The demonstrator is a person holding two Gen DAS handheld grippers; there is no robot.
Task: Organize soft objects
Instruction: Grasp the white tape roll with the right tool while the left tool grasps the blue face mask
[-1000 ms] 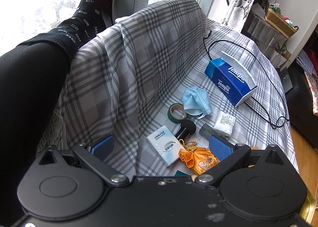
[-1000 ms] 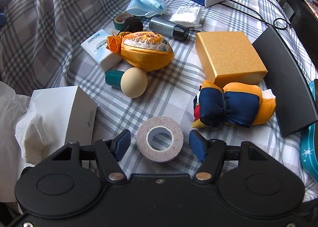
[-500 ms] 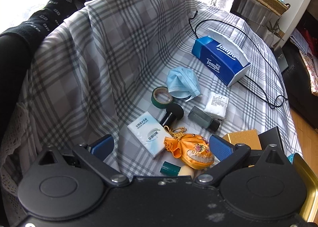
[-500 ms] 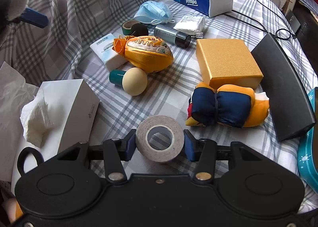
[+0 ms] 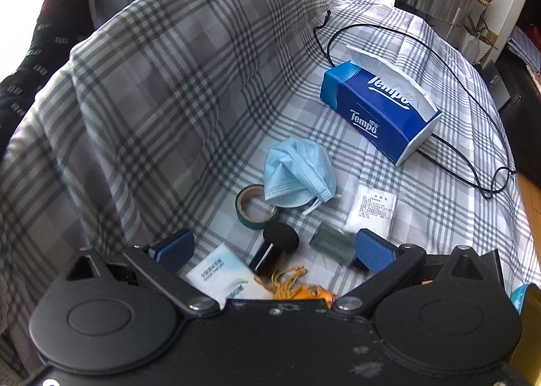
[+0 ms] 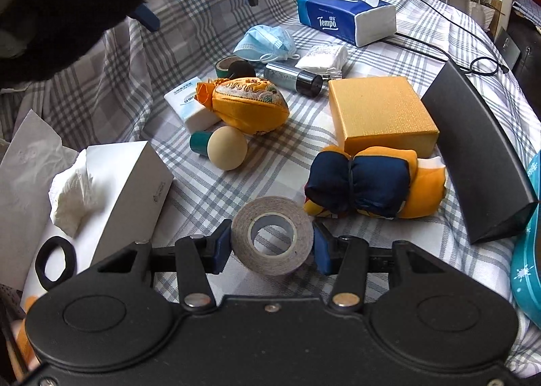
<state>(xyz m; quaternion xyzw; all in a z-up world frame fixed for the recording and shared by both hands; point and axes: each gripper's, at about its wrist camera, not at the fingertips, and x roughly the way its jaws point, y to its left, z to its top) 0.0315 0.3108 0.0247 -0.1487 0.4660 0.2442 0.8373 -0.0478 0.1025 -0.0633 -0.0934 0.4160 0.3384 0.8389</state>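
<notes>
My right gripper point(image 6: 272, 245) is shut on a grey tape roll point(image 6: 272, 235), both blue pads pressing its sides just above the plaid cloth. Beyond it lie a navy and orange soft bundle point(image 6: 368, 183), an orange embroidered pouch point(image 6: 248, 103) and a pale blue face mask point(image 6: 267, 42). My left gripper point(image 5: 274, 252) stands open above a black round-headed brush point(image 5: 275, 247), with the face mask point(image 5: 297, 176) and a green tape roll point(image 5: 255, 205) just ahead. The orange pouch's tassel point(image 5: 287, 282) shows between its jaws.
A blue Tempo tissue pack point(image 6: 345, 15), a gold box point(image 6: 380, 113), a black curved case point(image 6: 480, 162), a white tissue box point(image 6: 115, 189), a dark cylinder point(image 6: 294, 80), a sponge on a teal holder point(image 6: 219, 147) and a black cable point(image 5: 439, 88) crowd the cloth. A gloved hand point(image 6: 61, 3) holds the left gripper at upper left.
My right gripper closed on the grey tape roll. The left gripper moved forward and down over the items, so the mask, green tape and brush came nearer.
</notes>
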